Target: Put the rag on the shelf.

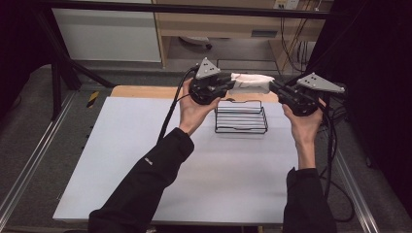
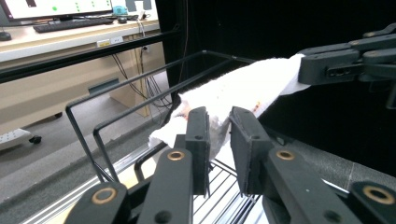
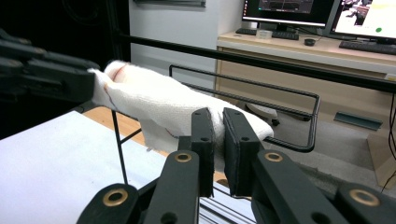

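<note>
I hold the folded towel (image 1: 250, 82) pinched between both claws, left claw (image 1: 228, 85) and right claw (image 1: 274, 87), above the wire basket (image 1: 241, 127) at the desk's (image 1: 145, 160) far edge; next, lower it in.

A lab or recording workroom: a white bench (image 1: 145, 160) framed by metal rails (image 1: 29, 165) and black curtains (image 2: 289, 28), with desks carrying monitors (image 3: 289, 9) and keyboards (image 2: 70, 24) behind.
</note>
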`<state>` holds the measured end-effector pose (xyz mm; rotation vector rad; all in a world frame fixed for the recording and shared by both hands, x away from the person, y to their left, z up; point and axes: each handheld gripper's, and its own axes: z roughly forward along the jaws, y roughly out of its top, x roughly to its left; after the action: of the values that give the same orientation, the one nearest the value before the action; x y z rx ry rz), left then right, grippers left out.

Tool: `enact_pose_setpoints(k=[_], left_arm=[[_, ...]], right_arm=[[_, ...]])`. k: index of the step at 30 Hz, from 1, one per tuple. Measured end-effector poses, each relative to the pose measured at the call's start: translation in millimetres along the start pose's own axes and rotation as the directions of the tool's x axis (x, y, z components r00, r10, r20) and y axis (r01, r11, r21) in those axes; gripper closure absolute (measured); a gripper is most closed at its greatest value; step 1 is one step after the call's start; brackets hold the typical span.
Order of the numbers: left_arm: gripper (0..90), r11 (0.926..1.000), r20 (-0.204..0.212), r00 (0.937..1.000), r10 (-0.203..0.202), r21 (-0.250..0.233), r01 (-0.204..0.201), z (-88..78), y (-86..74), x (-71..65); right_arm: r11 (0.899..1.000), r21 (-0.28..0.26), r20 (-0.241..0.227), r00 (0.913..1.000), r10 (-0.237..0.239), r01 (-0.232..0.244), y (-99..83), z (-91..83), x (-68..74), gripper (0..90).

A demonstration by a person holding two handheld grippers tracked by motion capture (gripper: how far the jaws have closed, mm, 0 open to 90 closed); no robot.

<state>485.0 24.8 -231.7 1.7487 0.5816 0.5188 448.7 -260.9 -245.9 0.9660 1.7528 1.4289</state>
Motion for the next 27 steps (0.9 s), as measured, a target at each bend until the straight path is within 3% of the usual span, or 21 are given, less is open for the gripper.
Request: enact_pose_setpoints(k=[6,12,13,19,23,27], left_arm=[[76.9,0.9998,-0.027,0.9994,-0.020,-0.006,0.020,-4.8,22.6,8.8],[84.3,0.9980,-0.047,0.9974,-0.054,0.030,0.056,10.8,36.5,18.6],[85.5,0.9959,-0.039,0.9964,-0.075,0.048,0.077,13.4,36.9,18.3],[88.8,0.9920,-0.047,0.9954,-0.084,0.091,0.088,27.1,34.7,20.5],[89.3,0.9863,-0.035,0.9928,-0.115,0.115,0.118,31.1,30.6,24.9],[89.5,0.9873,0.004,0.9953,-0.096,0.128,0.095,28.5,25.0,21.0]], right_arm=[[1.000,-0.001,-0.002,1.0000,-0.003,0.003,-2.4,0.0,-0.2,83.4],[1.000,-0.001,-0.007,1.0000,-0.007,0.007,-3.4,-0.6,-0.2,83.4],[1.000,-0.002,-0.007,0.9999,-0.007,0.007,-3.5,-0.6,-0.2,83.3],[1.000,-0.006,-0.013,0.9999,-0.010,0.010,-4.7,-0.7,-0.5,83.3],[1.000,-0.001,-0.017,0.9998,-0.011,0.011,-6.0,-0.3,-0.8,83.2],[1.000,0.002,-0.020,0.9997,-0.011,0.011,-6.6,-0.6,-0.9,83.0]])
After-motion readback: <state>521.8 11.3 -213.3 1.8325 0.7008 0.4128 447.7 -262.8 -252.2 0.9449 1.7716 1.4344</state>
